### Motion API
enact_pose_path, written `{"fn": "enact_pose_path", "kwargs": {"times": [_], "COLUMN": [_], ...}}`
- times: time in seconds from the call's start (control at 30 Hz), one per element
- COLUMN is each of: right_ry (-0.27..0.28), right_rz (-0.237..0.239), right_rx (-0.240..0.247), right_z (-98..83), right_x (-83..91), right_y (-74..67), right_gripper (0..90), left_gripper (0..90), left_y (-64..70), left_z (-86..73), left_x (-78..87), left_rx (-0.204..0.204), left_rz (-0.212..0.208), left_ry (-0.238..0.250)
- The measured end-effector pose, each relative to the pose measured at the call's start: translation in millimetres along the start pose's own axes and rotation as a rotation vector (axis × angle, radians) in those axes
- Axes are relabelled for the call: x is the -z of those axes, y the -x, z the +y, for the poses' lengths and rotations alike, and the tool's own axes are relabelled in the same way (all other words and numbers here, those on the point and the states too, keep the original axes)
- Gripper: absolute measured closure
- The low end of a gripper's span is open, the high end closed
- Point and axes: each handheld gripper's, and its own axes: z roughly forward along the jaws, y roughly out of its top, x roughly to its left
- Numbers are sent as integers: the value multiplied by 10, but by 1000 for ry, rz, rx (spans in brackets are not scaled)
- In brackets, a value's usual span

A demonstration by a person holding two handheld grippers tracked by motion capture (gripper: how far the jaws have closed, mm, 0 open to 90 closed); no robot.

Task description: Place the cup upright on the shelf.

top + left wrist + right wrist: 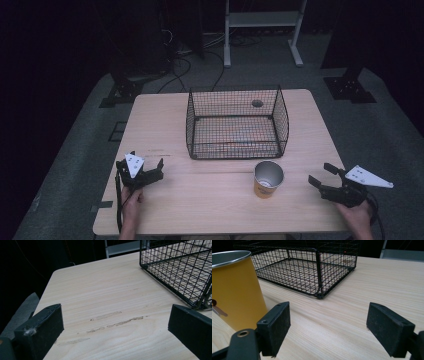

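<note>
A yellow cup point(268, 180) with a silver inside stands upright on the wooden table point(200, 195), just in front of the black wire basket point(237, 125). In the right gripper view the cup point(235, 290) stands at the left, beside the left jaw, with the basket point(312, 267) behind it. My right gripper point(323, 176) rests open near the table's right edge, right of the cup, with nothing between its jaws point(328, 326). My left gripper point(150, 170) sits open at the front left over bare wood point(115, 327), with the basket corner point(185, 267) to its upper right.
The wire basket holds nothing that I can make out. A small dark round hole point(257, 103) lies in the tabletop behind it. Scuff marks point(115, 321) streak the wood ahead of the left gripper. A white rack point(262, 30) and cables stand on the floor beyond the table.
</note>
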Motion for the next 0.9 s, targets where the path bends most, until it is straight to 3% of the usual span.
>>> {"fn": "enact_pose_path", "kwargs": {"times": [0.47,0.7,0.9], "right_ry": [3,5,-26], "right_rz": [33,77,126], "right_rx": [24,30,50], "right_z": [82,156,188], "right_x": [-25,-44,-63], "right_y": [-122,-163,-229], "right_gripper": [181,173,164], "left_gripper": [0,0,0], "left_y": [7,14,16], "left_z": [-5,-4,-4], "left_x": [12,9,11], "left_rx": [-1,-7,-7], "left_rz": [-4,-2,-1], "left_ry": [7,5,4]}}
